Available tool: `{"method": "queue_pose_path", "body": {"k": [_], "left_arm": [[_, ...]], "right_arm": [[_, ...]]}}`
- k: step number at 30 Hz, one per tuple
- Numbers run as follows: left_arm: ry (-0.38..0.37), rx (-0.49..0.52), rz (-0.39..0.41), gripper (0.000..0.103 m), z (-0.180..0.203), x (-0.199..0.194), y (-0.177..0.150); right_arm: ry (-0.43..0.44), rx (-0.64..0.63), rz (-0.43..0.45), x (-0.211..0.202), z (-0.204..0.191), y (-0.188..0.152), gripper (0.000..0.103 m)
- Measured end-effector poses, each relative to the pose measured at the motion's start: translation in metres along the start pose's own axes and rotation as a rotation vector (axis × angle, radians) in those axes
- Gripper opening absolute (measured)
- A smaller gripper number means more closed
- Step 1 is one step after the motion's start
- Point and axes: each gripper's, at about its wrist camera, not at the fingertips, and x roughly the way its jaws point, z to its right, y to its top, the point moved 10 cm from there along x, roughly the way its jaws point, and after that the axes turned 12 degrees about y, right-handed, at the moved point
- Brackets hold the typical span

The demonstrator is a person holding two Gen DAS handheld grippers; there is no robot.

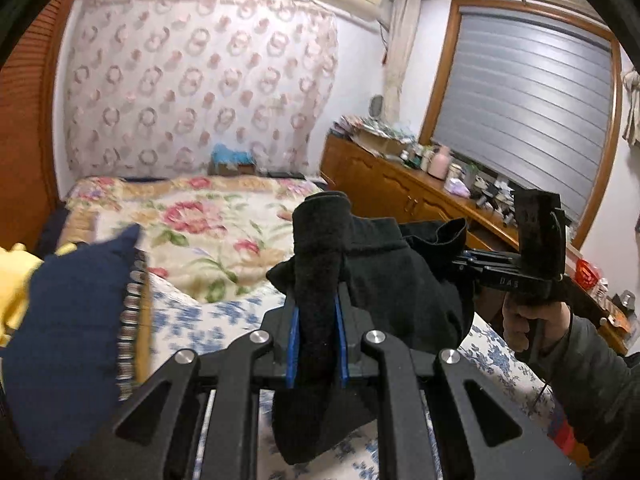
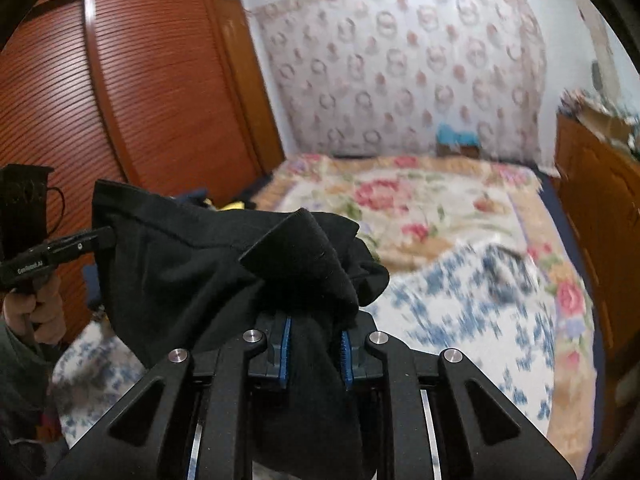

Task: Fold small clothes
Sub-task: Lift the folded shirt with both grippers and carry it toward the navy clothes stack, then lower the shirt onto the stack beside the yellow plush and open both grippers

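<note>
Your left gripper (image 1: 316, 344) clamps bunched edge of black garment (image 1: 384, 264) between blue pads. Your right gripper (image 2: 314, 354) pinches opposite edge of same garment, jaws narrow on cloth. Garment hangs stretched between both grippers, lifted above bed (image 1: 208, 216) with floral blanket. Navy cloth (image 1: 72, 320) lies at your left, beside yellow item (image 1: 12, 280). Your hand (image 1: 532, 320) grips right handle.
</note>
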Motion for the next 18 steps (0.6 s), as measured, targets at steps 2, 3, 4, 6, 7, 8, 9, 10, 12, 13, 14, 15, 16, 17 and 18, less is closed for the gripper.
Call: {"method": "queue_pose_path", "body": {"k": [2, 3, 4, 6, 7, 8, 9, 10, 12, 13, 14, 15, 16, 17, 18], "left_arm": [[0.045, -0.007, 0.023, 0.013, -0.018, -0.018, 0.004], [0.06, -0.011, 0.028, 0.013, -0.024, -0.022, 0.004], [0.085, -0.021, 0.039, 0.013, -0.037, -0.031, 0.005], [0.121, -0.034, 0.052, 0.013, -0.053, -0.041, 0.005], [0.144, -0.045, 0.059, 0.013, -0.065, -0.048, 0.004], [0.164, -0.057, 0.066, 0.013, -0.077, -0.054, 0.003], [0.176, -0.066, 0.069, 0.013, -0.085, -0.057, 0.001], [0.195, -0.079, 0.074, 0.013, -0.096, -0.062, 0.0], [0.229, -0.102, 0.082, 0.013, -0.117, -0.071, -0.005], [0.244, -0.112, 0.084, 0.013, -0.126, -0.075, -0.007], [0.259, -0.124, 0.086, 0.013, -0.135, -0.078, -0.011], [0.269, -0.133, 0.087, 0.013, -0.141, -0.08, -0.013], [0.285, -0.149, 0.087, 0.013, -0.152, -0.083, -0.019], [0.301, -0.166, 0.086, 0.013, -0.163, -0.087, -0.024], [0.313, -0.182, 0.085, 0.013, -0.172, -0.09, -0.031]], "right_arm": [[0.021, -0.031, 0.003, 0.007, -0.014, 0.015, 0.016], [0.03, -0.047, 0.001, 0.012, -0.021, 0.022, 0.016], [0.039, -0.072, 0.0, 0.019, -0.031, 0.03, 0.016], [0.058, -0.115, -0.006, 0.033, -0.049, 0.045, 0.016], [0.068, -0.143, -0.011, 0.042, -0.061, 0.054, 0.016], [0.075, -0.164, -0.013, 0.048, -0.069, 0.06, 0.016], [0.085, -0.187, -0.019, 0.056, -0.079, 0.067, 0.016], [0.093, -0.213, -0.027, 0.065, -0.09, 0.075, 0.016], [0.107, -0.26, -0.042, 0.083, -0.107, 0.087, 0.016], [0.113, -0.285, -0.052, 0.093, -0.118, 0.094, 0.016], [0.119, -0.305, -0.061, 0.103, -0.126, 0.1, 0.016], [0.127, -0.329, -0.072, 0.114, -0.136, 0.107, 0.016], [0.134, -0.35, -0.083, 0.125, -0.147, 0.113, 0.016], [0.143, -0.369, -0.096, 0.135, -0.156, 0.118, 0.016], [0.153, -0.393, -0.111, 0.148, -0.167, 0.122, 0.016]]}}
